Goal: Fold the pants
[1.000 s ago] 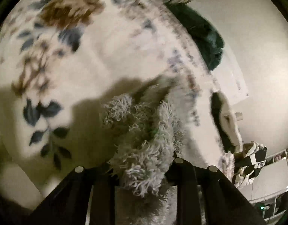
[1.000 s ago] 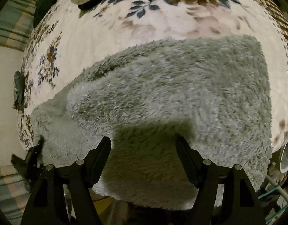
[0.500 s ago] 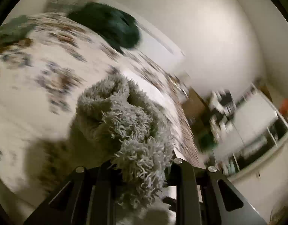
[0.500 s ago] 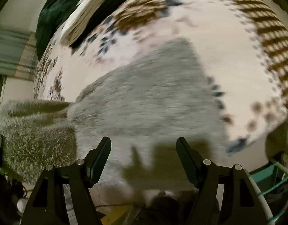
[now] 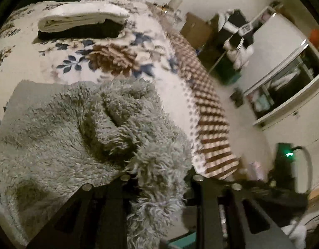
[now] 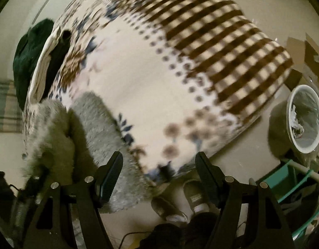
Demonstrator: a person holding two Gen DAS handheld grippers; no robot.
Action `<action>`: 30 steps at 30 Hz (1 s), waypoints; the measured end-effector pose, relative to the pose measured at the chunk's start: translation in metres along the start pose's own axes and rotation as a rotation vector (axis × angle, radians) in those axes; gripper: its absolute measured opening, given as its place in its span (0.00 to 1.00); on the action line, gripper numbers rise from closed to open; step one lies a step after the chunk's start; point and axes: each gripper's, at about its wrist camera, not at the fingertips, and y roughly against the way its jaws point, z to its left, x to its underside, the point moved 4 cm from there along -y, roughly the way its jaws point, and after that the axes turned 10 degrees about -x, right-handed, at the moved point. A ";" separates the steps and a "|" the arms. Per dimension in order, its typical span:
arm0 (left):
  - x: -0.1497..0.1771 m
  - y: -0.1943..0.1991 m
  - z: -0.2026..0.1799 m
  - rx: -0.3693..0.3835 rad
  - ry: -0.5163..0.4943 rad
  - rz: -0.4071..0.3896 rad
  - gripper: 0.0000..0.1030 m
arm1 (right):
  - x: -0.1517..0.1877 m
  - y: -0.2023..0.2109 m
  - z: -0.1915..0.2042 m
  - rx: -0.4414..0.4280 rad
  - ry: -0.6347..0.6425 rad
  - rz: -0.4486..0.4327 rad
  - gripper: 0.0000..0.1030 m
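From the left wrist, the left gripper [image 5: 159, 178] is pinched on a bunched edge of the fluffy grey pants [image 5: 76, 137], draping it over the part lying flat on the floral bedspread [image 5: 180, 95], so one fold looks half made. From the right wrist, the right gripper [image 6: 159, 166] hangs spread and empty beside the pants [image 6: 101, 124]; smoothing and further folds remain.

No legible text, label, brand, number or sign anywhere in either wrist view.
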 end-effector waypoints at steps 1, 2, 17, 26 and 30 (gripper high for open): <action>-0.001 0.001 -0.003 -0.020 -0.014 0.007 0.46 | -0.002 0.006 -0.005 -0.001 -0.002 -0.007 0.72; -0.002 0.003 -0.008 -0.035 -0.036 0.013 0.58 | -0.003 0.008 -0.008 -0.002 -0.002 -0.008 0.72; -0.043 0.064 0.146 -0.293 0.143 -0.017 0.95 | -0.014 -0.034 0.101 -0.350 0.086 0.133 0.92; -0.033 -0.005 0.219 -0.333 0.226 0.143 0.95 | -0.008 -0.089 0.153 -0.136 0.321 0.207 0.38; -0.028 -0.017 0.223 -0.293 0.255 0.168 0.95 | -0.031 -0.079 0.089 -0.044 0.113 0.165 0.32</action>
